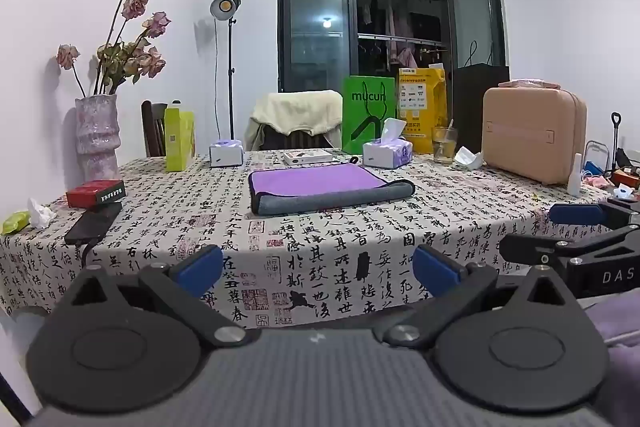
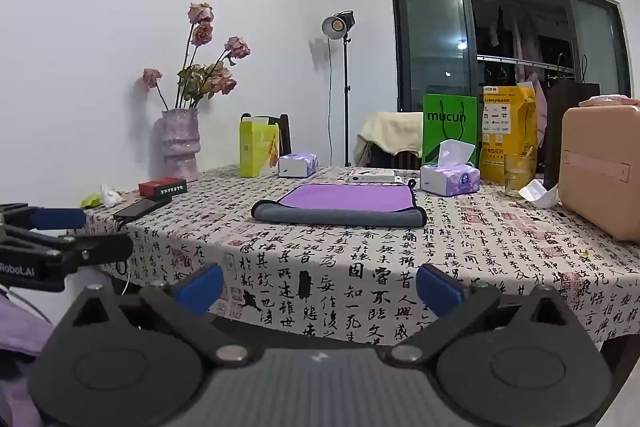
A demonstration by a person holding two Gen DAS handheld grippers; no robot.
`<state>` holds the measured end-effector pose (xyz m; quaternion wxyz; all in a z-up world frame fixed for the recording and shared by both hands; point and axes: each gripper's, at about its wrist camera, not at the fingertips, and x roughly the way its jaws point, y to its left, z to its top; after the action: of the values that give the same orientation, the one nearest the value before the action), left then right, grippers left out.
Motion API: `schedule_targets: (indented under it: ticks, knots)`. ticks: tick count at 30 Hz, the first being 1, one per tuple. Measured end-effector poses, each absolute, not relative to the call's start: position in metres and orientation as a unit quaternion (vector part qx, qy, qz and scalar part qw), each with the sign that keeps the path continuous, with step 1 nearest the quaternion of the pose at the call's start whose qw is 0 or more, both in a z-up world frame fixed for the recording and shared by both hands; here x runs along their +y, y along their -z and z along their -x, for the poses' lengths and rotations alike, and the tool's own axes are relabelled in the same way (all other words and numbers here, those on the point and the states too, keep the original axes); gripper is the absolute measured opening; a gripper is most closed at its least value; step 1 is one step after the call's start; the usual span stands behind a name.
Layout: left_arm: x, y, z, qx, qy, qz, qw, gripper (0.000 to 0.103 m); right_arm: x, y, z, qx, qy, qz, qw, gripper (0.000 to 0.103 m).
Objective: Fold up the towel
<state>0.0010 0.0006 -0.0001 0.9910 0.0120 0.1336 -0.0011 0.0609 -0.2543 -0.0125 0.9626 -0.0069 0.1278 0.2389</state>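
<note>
The towel, purple on top with a grey underside rolled up along its near edge, lies flat in the middle of the table; it also shows in the right wrist view. My left gripper is open and empty, held off the table's near edge, well short of the towel. My right gripper is open and empty too, also off the near edge. Each gripper shows in the other's view, the right one at the right edge, the left one at the left edge.
The table wears a calligraphy-print cloth. Around the towel stand a vase of dried roses, two tissue packs, a green bag, a glass, a pink case, a red box and a phone.
</note>
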Motion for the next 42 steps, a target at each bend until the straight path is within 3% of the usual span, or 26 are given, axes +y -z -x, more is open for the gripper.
schedule_targets:
  ticks: [42]
  knots:
    - [0.0004,0.0016,-0.0015,0.14,0.001,-0.02,0.99,0.103,-0.2571,0.0119,-0.062,0.126,-0.236,0.019,0.963,0.103]
